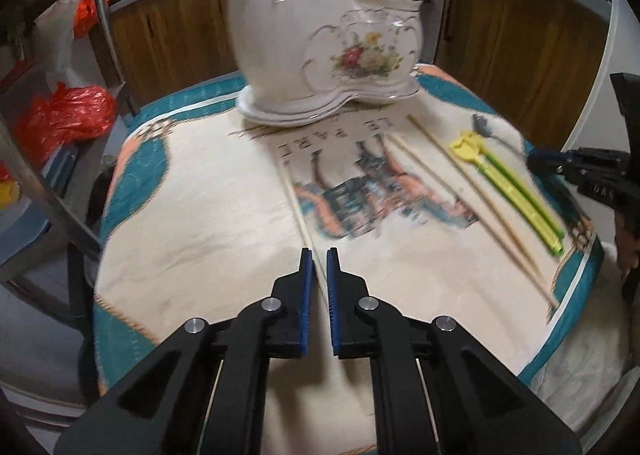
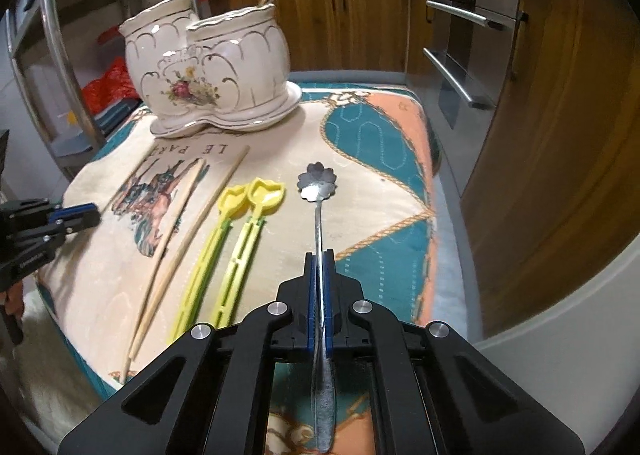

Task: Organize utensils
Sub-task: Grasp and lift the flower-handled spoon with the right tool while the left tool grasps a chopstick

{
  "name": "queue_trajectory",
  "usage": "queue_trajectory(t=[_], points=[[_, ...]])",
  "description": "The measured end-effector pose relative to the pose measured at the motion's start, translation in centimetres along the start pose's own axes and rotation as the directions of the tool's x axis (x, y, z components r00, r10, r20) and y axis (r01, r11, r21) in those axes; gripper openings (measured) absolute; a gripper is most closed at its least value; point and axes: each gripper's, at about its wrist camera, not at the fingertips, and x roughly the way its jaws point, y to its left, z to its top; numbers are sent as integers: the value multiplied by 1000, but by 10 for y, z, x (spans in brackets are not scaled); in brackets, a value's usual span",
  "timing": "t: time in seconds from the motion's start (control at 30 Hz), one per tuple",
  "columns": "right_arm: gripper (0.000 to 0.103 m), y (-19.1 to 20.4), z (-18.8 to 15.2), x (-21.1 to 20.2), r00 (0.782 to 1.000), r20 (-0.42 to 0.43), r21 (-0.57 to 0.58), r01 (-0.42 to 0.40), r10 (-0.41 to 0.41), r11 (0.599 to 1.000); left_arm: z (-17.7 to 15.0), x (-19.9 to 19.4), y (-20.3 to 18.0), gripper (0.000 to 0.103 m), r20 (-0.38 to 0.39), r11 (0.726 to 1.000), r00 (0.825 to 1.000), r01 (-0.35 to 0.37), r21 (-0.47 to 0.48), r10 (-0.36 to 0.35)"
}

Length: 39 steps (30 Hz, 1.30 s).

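Ceramic holder [image 2: 212, 71] at far end of table [image 2: 384, 159] w/ utensils in it. Before it, L to R: chopsticks [image 2: 188, 223], tongs [image 2: 236, 247], spoon [image 2: 318, 191].

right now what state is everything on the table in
left gripper, fingers shut on a chopstick
right gripper, fingers shut on the flower spoon by its handle
flower spoon, bowl on the cloth
ceramic holder, upright, cutlery standing in one compartment
yellow tongs, lying flat side by side
two loose chopsticks, lying flat, ungripped
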Motion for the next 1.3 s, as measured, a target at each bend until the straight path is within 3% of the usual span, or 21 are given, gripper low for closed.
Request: queue_trajectory(t=[0.13,0.33,0.43,0.53,0.63,0.8,1.03,1.3], points=[[17,0,4,4,1000,-13,-8,10,-10,1000,0,-2,13,7,4,1000,1000,-14,-27,14],[18,4,11,14,999,-30,-20,13,-14,1000,10,10,10,8,1,999,999,-33,-27,33],[16,1,13,17,1000,-28,-13,-1,1,1000,13,15,9,8,4,999,999,-32,-28,32],[5,1,15,19,1000,-24,-24,-7,6,1000,16,19,8,6,16,999,999,-42,-23,43],[4,4,15,19,1000,-17,-50,-4,3,999,18,19,7,6,26,999,998,-50,-5,50],[4,7,16,5,998,63,-48,-23,26,999,16,11,17,5,76,999,996,-36,-26,38],[4,13,20,-32,969,232,-73,-65,80,995,12,-11,25,4,156,999,988,-4,-44,11],[4,22,25,-44,958,265,-110,-79,105,991,7,-1,25,4,29,1000,999,13,26,-14]])
